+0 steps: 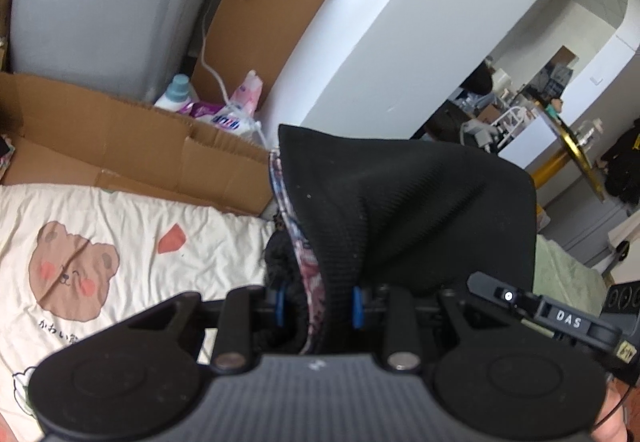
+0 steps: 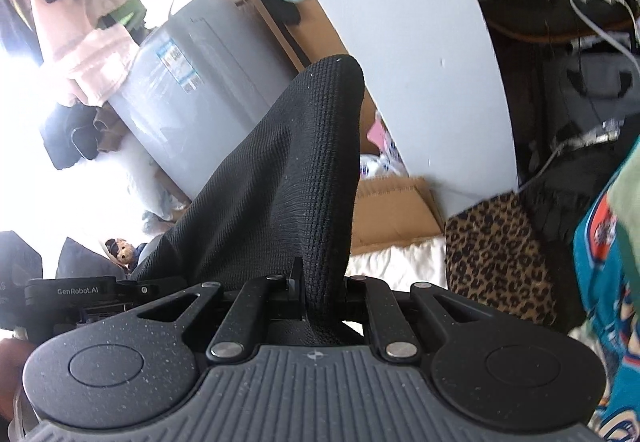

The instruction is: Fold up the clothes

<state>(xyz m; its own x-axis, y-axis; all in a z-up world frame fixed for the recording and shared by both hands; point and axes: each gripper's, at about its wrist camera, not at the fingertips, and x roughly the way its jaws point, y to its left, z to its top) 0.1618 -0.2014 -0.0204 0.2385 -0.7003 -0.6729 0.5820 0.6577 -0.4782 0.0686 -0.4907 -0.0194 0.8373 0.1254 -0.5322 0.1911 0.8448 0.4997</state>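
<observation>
1. Fabric fills both claws: the left gripper (image 1: 319,308) is clamped on a black knit garment (image 1: 404,209), with a patterned lining edge (image 1: 292,238) pinched in too.
2. The right gripper (image 2: 320,296) is likewise closed on black knit cloth (image 2: 280,169); I judge it the same garment, though neither view shows the span between.
3. From each claw the cloth rises ahead and above the fingertips, peaking forward, so it is held up off the bear-print sheet (image 1: 100,242), which lies below and to the left of the left claw.
4. Both claws hold equally close; the garment's long axis probably runs between them, and any fold turns on that line.
</observation>
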